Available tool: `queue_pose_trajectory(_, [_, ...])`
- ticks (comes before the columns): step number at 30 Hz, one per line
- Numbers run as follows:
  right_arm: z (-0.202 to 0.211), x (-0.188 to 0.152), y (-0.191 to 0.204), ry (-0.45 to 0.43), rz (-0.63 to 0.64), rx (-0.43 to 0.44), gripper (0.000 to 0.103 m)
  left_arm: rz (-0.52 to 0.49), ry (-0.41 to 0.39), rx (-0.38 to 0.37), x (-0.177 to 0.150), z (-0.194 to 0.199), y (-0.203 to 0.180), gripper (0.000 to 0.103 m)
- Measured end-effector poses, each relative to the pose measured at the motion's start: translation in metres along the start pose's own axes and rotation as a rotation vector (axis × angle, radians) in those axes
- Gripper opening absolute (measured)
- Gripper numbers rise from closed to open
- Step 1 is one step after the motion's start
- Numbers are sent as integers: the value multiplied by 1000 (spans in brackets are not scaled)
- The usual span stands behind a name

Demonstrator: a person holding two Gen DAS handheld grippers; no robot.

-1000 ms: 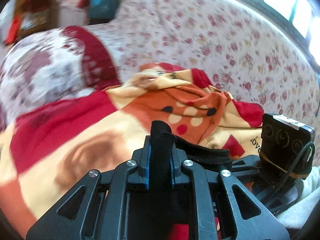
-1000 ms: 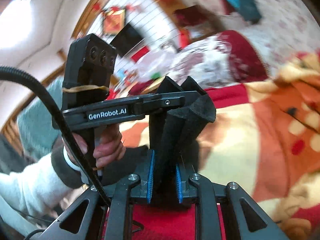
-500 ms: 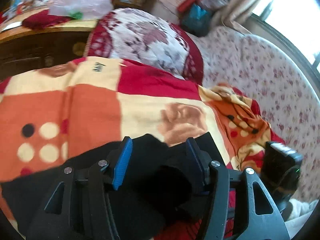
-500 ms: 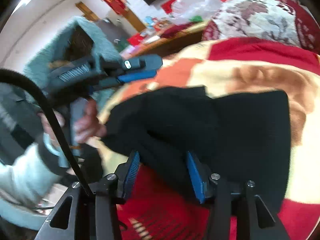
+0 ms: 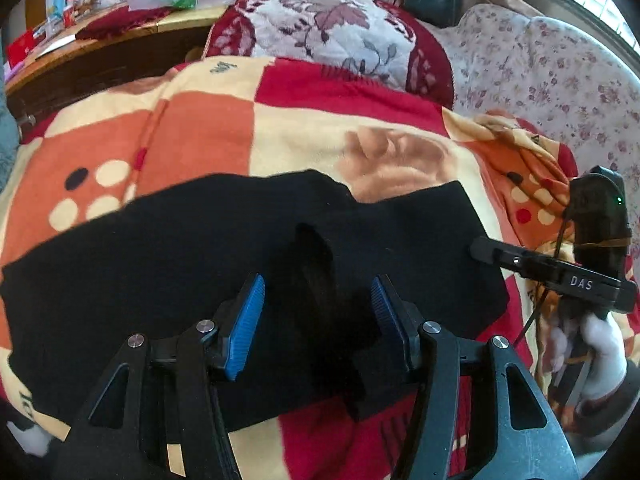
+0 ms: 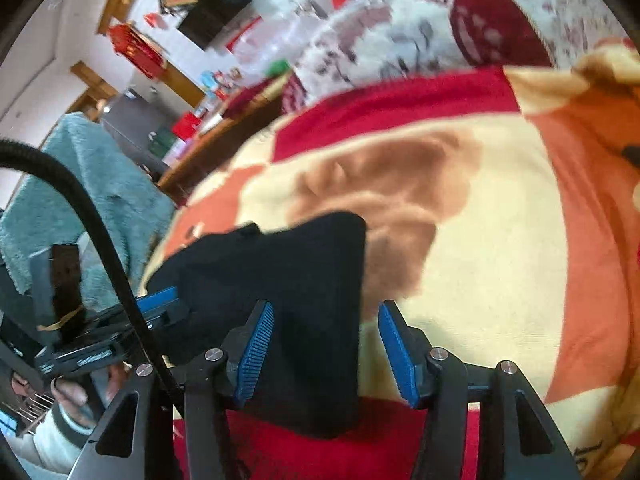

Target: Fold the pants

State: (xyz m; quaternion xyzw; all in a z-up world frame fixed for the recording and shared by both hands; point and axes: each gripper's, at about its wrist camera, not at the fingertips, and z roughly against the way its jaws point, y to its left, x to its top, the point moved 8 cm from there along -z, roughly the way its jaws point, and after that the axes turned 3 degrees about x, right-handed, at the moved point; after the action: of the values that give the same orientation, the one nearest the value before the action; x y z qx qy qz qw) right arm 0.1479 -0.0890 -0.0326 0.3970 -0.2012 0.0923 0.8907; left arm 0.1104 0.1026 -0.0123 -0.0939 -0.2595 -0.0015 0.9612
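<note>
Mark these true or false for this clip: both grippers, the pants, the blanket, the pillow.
1. The left gripper clamps the pants. False: its jaws stand open, no pad pressing.
2. The pants lie on a checked blanket. True.
3. The right gripper is shut on nothing. False: it is open, with black cloth between its jaws.
4. A floral pillow lies beyond the blanket. True.
5. The pants are white. False: black.

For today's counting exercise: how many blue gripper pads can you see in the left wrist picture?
2. One blue pad on the left finger, one on the right, both over the black pants. The other gripper's pads are hidden here.
</note>
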Motion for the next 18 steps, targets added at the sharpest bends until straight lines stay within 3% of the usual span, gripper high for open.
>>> queue_pose_trajectory(3, [-8, 0, -4, 15, -49, 87, 53, 15, -4, 3, 1, -7, -3, 55])
queue_pose_trajectory(5, [-11, -2, -3, 5, -53, 119, 44, 22, -2, -35, 2, -10, -9, 51])
queue_pose_trajectory(7, [-6, -7, -1, -5, -28, 107, 40, -8, 21, -48, 3, -18, -19, 19])
queue_pose_trajectory(9, [-2, -6, 0, -23, -28, 116, 34, -57, 15, -40, 9, -19, -29, 13])
queue_pose_trajectory(15, [15, -1, 1, -109, -67, 109, 28, -161, -69, -73, 41, 6, -42, 12])
queue_pose_trajectory(18, [8, -3, 2, -109, -46, 47, 28, -145, -16, -53, 29, -8, -31, 12])
